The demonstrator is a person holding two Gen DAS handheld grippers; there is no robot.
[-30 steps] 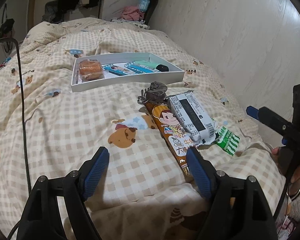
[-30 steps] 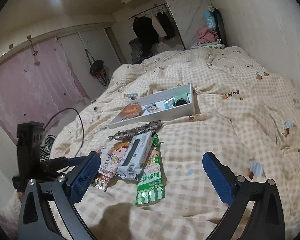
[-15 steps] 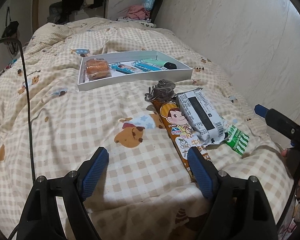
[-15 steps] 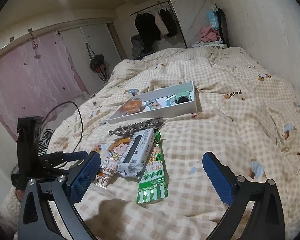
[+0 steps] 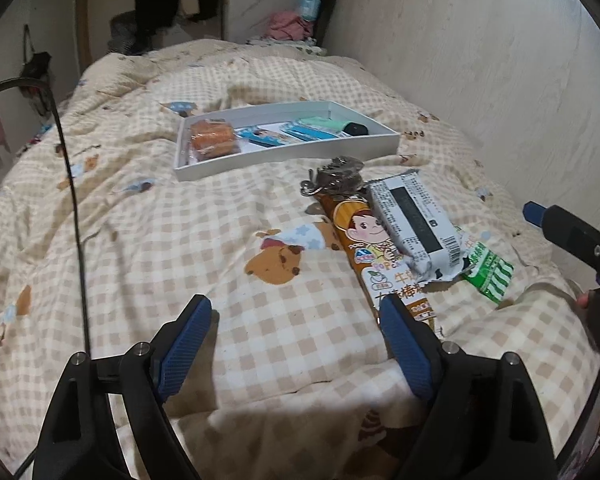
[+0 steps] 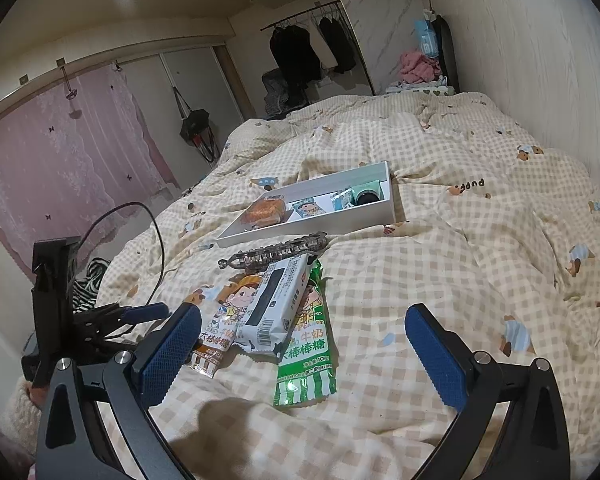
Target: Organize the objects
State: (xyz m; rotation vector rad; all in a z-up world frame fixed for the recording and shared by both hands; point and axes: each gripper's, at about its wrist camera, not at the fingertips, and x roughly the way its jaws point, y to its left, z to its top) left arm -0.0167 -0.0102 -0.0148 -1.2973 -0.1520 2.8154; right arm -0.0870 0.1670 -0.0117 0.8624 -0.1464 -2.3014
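Observation:
A white tray (image 5: pixel 292 158) (image 6: pixel 324 222) lies on the checked bedspread and holds a wrapped pastry (image 5: pixel 212 140), flat blue packets and a mint-green item. Nearer me a grey-white snack pack (image 5: pixel 414 220) (image 6: pixel 276 300) lies across a brown candy packet (image 5: pixel 374 256) (image 6: pixel 220 328) and a green candy packet (image 5: pixel 488 274) (image 6: pixel 306 356). A metal hair claw (image 5: pixel 336 178) (image 6: pixel 276 254) rests between the pile and the tray. My left gripper (image 5: pixel 296 320) hovers over bare quilt, its jaws opening with nothing between them. My right gripper (image 6: pixel 304 340) stands open, the green packet's near end between its fingers, untouched.
A pale wall (image 5: pixel 480 60) runs along the bed's right side. A black cable (image 5: pixel 74 200) crosses the quilt on the left. Pink curtain (image 6: pixel 60 152), hanging clothes (image 6: pixel 308 52) and piled laundry (image 6: pixel 418 66) stand beyond the bed. Bare bedspread (image 6: pixel 480 264) spreads right of the pile.
The left wrist view has tipped, so tray and snacks sit lower in frame; its jaws stand slightly wider. The right view has shifted a little; the objects have not moved.

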